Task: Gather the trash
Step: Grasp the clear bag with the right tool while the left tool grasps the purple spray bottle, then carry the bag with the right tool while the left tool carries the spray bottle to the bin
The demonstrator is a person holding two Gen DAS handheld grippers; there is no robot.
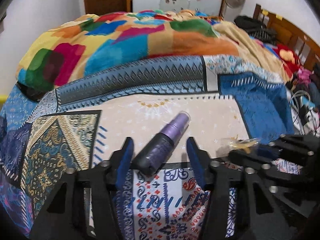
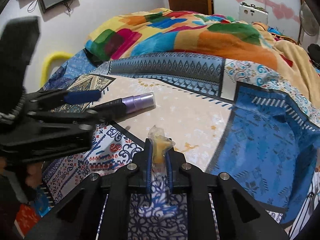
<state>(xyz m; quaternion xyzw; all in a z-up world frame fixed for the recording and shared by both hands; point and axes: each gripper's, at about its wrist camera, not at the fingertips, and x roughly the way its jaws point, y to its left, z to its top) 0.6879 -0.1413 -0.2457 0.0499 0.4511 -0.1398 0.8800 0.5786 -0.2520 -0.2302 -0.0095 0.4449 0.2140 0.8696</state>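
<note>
While the purple spray bottle [image 1: 162, 142] is lying on the patterned bedsheet [image 1: 202, 118] of the bed, the left tongs [image 1: 160, 150] are standing released around its dark lower part, with a gap on each side. The right tongs [image 2: 159, 156] are clenching a crumpled clear wrapper [image 2: 161, 142] with yellow residue, just beside the bottle, and a colourful blanket [image 1: 124, 40] is lying behind
</note>
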